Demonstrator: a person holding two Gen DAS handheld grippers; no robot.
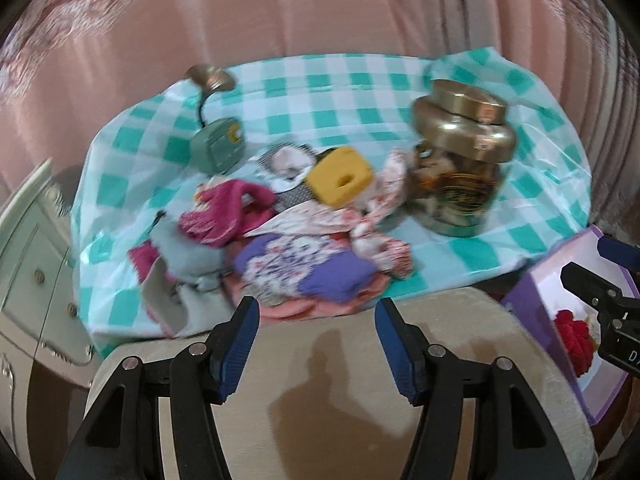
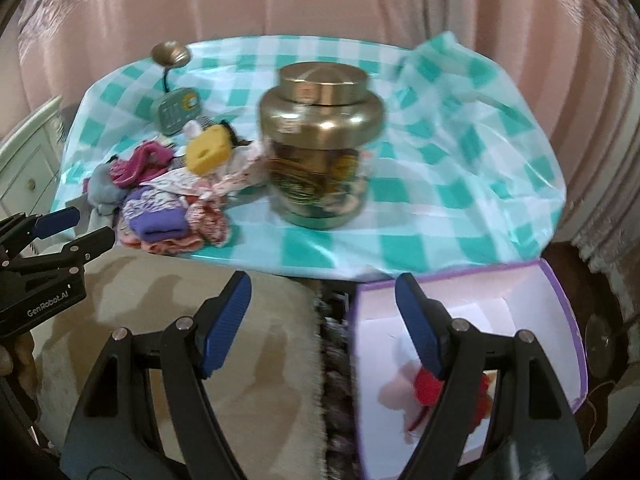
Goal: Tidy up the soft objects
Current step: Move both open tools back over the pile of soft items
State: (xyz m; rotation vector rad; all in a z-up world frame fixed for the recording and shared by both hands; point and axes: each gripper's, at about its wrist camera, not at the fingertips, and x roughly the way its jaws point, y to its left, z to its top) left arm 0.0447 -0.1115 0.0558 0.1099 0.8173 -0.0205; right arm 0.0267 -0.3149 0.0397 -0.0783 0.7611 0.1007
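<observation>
Soft cloth pieces (image 1: 296,256) lie heaped at the near left of the teal-checked tablecloth (image 1: 460,240), so with your left gripper (image 1: 316,312) and right gripper (image 2: 324,284) both spread and empty, you seem between picks; next, reach for the heap and carry a piece to the purple-edged box (image 2: 560,320) at near right.

A home: pink curtains (image 1: 280,20), checked tablecloth (image 1: 360,92), white dresser (image 1: 28,248).
</observation>
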